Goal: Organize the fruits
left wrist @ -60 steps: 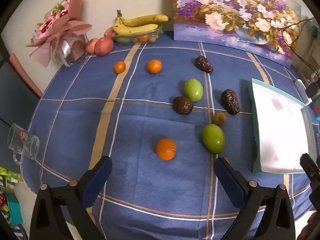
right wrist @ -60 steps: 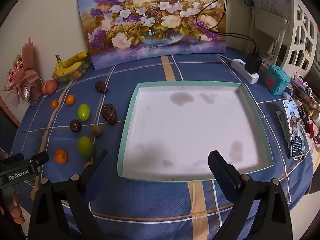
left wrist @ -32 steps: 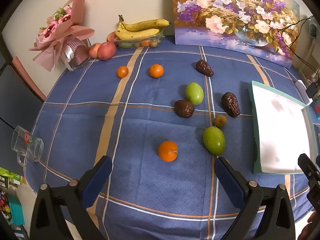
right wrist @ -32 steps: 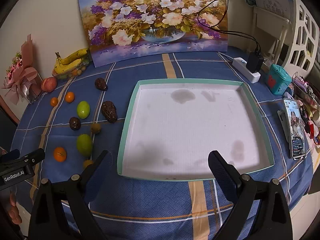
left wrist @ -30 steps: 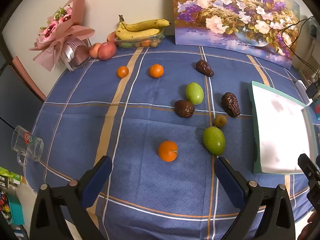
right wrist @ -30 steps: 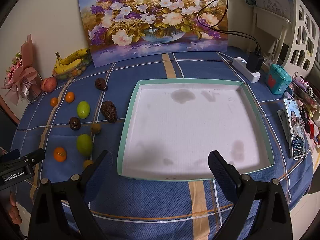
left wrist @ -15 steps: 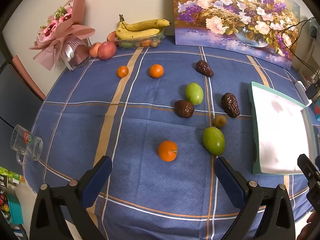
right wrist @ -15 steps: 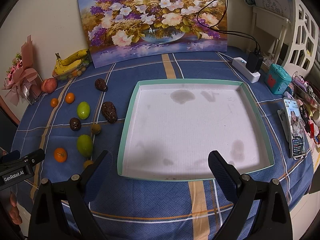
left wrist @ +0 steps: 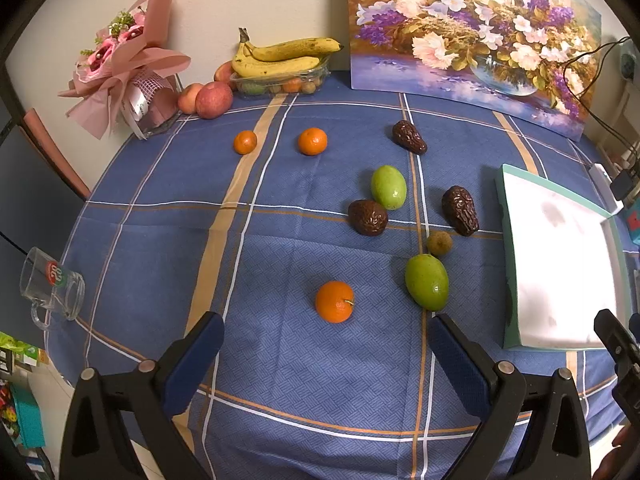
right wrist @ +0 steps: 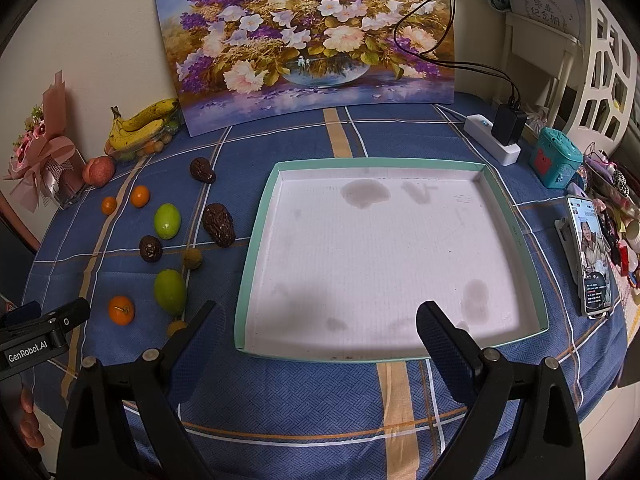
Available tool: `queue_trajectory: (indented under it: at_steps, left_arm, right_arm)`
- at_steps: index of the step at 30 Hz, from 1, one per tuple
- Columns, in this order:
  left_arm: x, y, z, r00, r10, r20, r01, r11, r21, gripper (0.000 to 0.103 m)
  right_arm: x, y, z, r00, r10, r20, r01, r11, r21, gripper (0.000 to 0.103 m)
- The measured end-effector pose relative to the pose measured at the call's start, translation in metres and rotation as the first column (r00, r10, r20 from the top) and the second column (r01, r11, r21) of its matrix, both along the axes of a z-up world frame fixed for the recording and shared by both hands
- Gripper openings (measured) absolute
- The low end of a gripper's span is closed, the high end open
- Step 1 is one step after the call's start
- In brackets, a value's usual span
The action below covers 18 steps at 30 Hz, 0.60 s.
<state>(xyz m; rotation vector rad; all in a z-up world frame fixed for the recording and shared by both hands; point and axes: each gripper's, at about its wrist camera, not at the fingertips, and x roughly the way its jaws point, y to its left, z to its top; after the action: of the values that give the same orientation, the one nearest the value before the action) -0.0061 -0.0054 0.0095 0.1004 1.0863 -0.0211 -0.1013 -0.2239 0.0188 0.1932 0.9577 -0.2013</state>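
Left tool (left wrist: 326, 354) spread wide, gripping nothing, above the blue plaid tabletop (left wrist: 160, 216); round orange mandarin (left wrist: 334, 301) just ahead, oval green fruit (left wrist: 426, 282) beside it. Right tool (right wrist: 316, 336) likewise spread, unloaded, over the shallow white tray with teal rim (right wrist: 516, 216).

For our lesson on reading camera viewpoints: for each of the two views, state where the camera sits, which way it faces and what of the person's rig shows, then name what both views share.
Left wrist view: rides the left claw, open, facing loose fruit such as the nearest orange; the right claw enters at right.
Right wrist view: rides the right claw, open, facing the bare tray; the left claw shows at left.
Shared: tray, orange, bananas, flower painting.
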Motion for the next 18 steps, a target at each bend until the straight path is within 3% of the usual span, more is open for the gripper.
queue_trajectory:
  at_steps: [18]
  left_arm:
    - [0.0004, -0.0011, 0.0008, 1.0, 0.0, 0.0, 0.0, 1.0, -0.014, 0.103]
  right_arm:
    - [0.0, 0.0001, -0.0005, 1.0, -0.001, 0.0, 0.001, 1.0, 0.002, 0.097]
